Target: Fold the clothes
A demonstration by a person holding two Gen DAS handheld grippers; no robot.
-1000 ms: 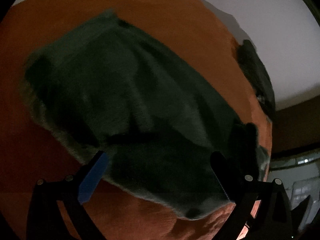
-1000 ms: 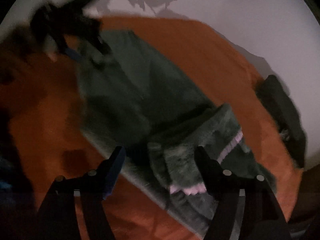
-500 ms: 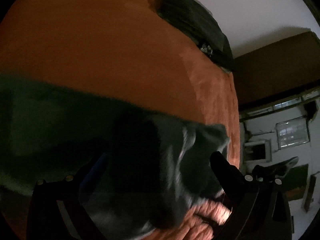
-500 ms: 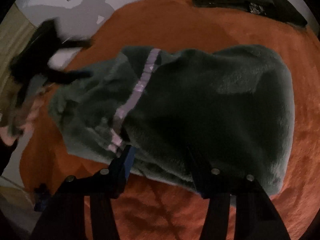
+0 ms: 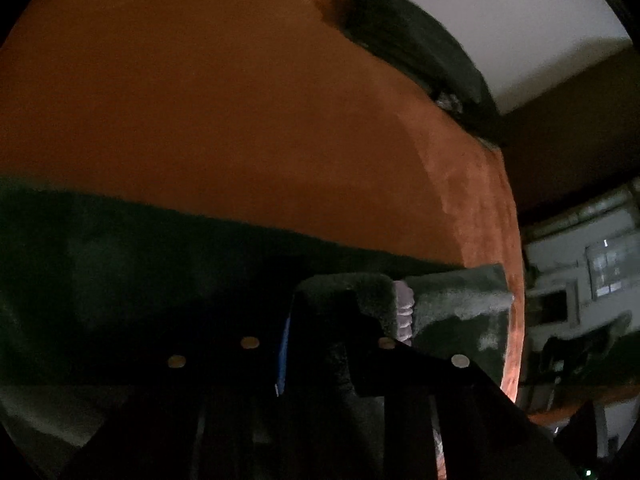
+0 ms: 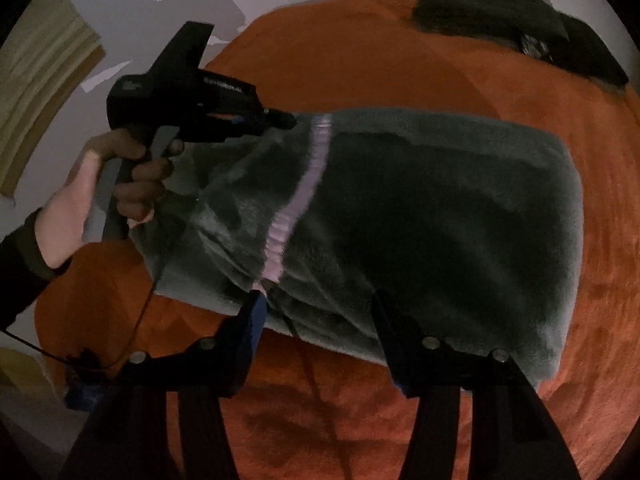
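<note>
A grey fleece garment (image 6: 420, 208) with a pink trim band (image 6: 308, 184) lies folded on the orange bedspread (image 6: 360, 52). My left gripper (image 6: 286, 120), held by a hand (image 6: 120, 184), is shut on the garment's far left corner beside the trim. In the left wrist view the left gripper (image 5: 308, 320) pinches the fleece edge (image 5: 452, 300), with the pink trim (image 5: 402, 312) just right of the fingers. My right gripper (image 6: 318, 308) stands open at the garment's near edge, fleece showing between its fingers.
A dark folded garment (image 6: 520, 44) lies at the bed's far right corner, also in the left wrist view as a dark pile (image 5: 412, 40). A thin cable (image 6: 148, 300) hangs from the left gripper. Bare orange bedspread (image 5: 240, 120) stretches beyond the fleece.
The left gripper went from open above the spread garment to shut on its trimmed edge. The fleece now lies doubled over. The right gripper stays open at the near edge.
</note>
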